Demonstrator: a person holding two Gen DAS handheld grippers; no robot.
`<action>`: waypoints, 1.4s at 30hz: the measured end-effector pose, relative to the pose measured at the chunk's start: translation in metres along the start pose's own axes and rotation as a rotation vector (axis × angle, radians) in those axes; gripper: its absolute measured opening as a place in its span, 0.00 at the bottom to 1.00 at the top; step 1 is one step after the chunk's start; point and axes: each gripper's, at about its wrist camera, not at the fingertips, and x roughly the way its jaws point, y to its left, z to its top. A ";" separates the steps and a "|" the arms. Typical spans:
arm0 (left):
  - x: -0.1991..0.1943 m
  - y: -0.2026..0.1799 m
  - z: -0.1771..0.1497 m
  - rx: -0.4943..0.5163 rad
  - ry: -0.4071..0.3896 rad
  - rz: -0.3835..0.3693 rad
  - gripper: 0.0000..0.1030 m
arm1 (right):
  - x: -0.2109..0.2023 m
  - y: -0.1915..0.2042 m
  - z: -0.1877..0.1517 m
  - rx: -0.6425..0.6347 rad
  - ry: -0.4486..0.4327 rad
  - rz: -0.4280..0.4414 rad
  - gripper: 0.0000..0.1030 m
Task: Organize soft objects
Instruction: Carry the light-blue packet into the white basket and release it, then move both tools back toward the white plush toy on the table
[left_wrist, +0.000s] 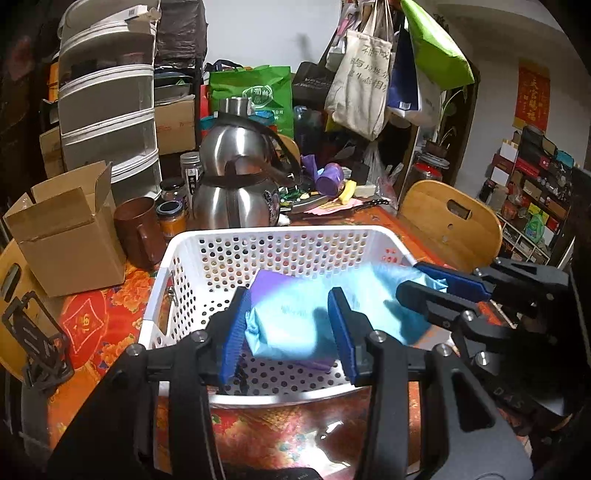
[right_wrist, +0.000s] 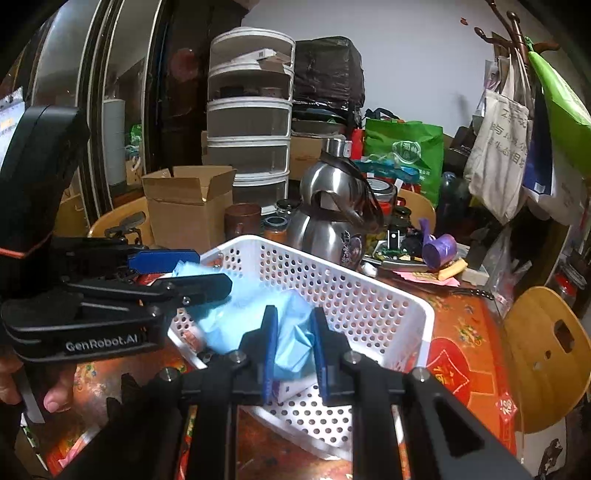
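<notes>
A light blue soft cloth bundle (left_wrist: 291, 314) hangs over the white perforated basket (left_wrist: 266, 234), stretched between both grippers. My left gripper (left_wrist: 290, 328) has its blue pads pressed on either side of the bundle's near end. My right gripper (left_wrist: 432, 282) comes in from the right and pinches the cloth's far corner. In the right wrist view the right gripper (right_wrist: 295, 350) is shut on the blue cloth (right_wrist: 291, 332) above the basket (right_wrist: 332, 266). There the left gripper (right_wrist: 210, 269) holds the other end, with a person's fingers behind it. A purple layer (left_wrist: 269, 284) shows under the blue.
The basket sits on a red patterned tablecloth (left_wrist: 99, 325). Behind it stand a steel kettle (left_wrist: 236, 173), a brown mug (left_wrist: 136, 229), jars and an open cardboard box (left_wrist: 70, 236). Wooden chairs (left_wrist: 450, 221) flank the table. Bags hang at the back right.
</notes>
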 end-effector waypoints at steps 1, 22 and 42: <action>0.006 0.003 -0.001 0.000 0.006 0.003 0.51 | 0.006 0.000 -0.002 -0.002 0.027 -0.002 0.17; -0.002 0.031 -0.042 -0.048 0.036 0.044 0.80 | 0.006 -0.021 -0.039 0.130 0.083 -0.008 0.45; -0.074 0.025 -0.156 -0.159 0.068 0.095 0.80 | -0.080 0.010 -0.140 0.210 0.062 0.059 0.62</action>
